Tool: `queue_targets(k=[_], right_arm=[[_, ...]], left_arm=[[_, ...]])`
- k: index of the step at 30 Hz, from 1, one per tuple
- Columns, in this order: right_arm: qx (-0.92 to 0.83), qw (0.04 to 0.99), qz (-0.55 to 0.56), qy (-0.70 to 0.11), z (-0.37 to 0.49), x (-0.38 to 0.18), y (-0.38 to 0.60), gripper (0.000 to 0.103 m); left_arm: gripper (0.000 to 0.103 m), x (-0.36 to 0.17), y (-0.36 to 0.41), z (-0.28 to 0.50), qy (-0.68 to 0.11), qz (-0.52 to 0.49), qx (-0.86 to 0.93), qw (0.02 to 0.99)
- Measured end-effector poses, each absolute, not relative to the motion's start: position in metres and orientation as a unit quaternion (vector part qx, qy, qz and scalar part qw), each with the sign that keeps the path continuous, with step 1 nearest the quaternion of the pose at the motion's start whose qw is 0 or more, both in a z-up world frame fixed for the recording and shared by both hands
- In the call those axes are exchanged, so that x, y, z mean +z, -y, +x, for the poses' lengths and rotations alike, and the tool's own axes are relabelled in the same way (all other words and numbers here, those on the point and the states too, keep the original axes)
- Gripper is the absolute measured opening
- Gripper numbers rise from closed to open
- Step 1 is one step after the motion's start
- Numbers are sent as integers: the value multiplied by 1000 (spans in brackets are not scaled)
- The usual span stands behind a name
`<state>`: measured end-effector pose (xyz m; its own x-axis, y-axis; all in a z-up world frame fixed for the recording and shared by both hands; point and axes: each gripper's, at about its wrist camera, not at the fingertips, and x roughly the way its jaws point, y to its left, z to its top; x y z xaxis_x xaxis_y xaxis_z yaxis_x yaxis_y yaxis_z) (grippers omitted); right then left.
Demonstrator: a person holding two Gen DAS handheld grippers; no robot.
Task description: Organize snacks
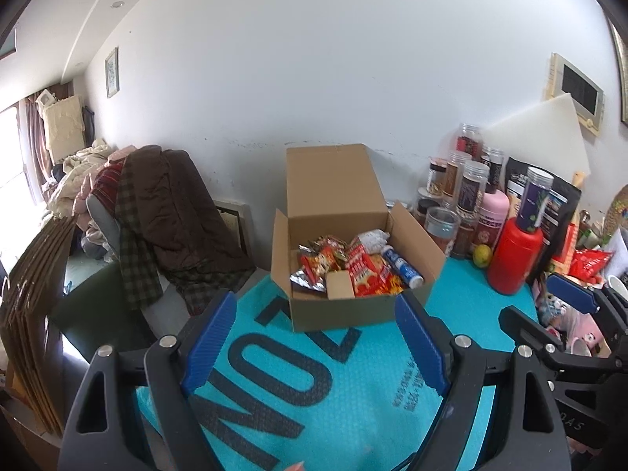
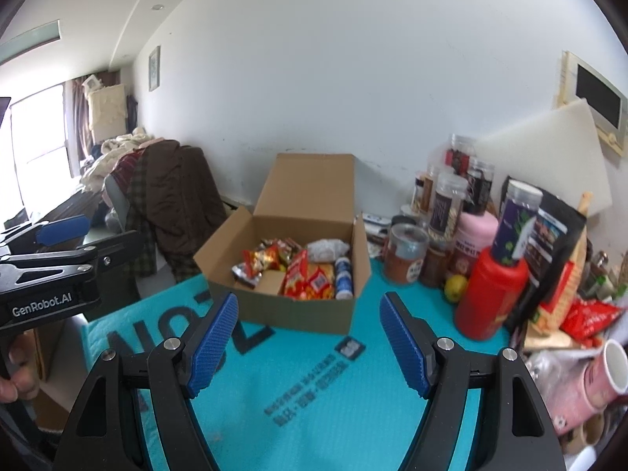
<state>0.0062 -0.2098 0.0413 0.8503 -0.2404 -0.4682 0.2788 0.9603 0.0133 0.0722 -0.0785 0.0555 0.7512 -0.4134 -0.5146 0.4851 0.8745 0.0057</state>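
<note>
Both claws were out over the teal mat [image 1: 353, 400], and neither had anything in it. My left claw [image 1: 314, 337] stood wide, blue pads [image 1: 208, 345] well apart with only mat between them. My right claw [image 2: 310, 347] stood wide too, empty, its pads framing the near wall of the box [image 2: 290, 310].

The box sat on the table toward the back wall, lid flap up, side flaps out. Inside lay the snacks [image 1: 353, 271]: red and orange packets [image 2: 302, 278] heaped in the middle, a silver-edged packet [image 1: 308, 278] at the left, a white crumpled bag [image 2: 327, 249] at the back, a blue and white tube [image 1: 404, 271] along the right wall. So the box was already holding a fair load.

To the right stood the clutter: jars [image 2: 447, 200], a red bottle [image 2: 490, 294], a dark pouch [image 2: 549, 243], a lemon [image 2: 455, 288], and a red packet [image 2: 588, 316] lying loose near the pink cups [image 2: 592, 384]. From the left wrist view I could see my right claw just beside that pile.

I judged this to be the approach, both claws lined up on the box with nothing gripped. Either the loose red packet wanted fetching in, or the flaps wanted closing; I couldn't tell which. For the packet, the right claw needed to swing right and come down on it flat. For the flaps, each claw needed to take one side.
</note>
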Motion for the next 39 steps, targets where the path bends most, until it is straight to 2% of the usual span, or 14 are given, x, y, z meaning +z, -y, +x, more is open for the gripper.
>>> queue_targets(k=[39], right_arm=[[-85, 966, 30, -241, -22, 31, 197, 76]], left_arm=[[83, 37, 64, 30, -273, 57, -200, 939]])
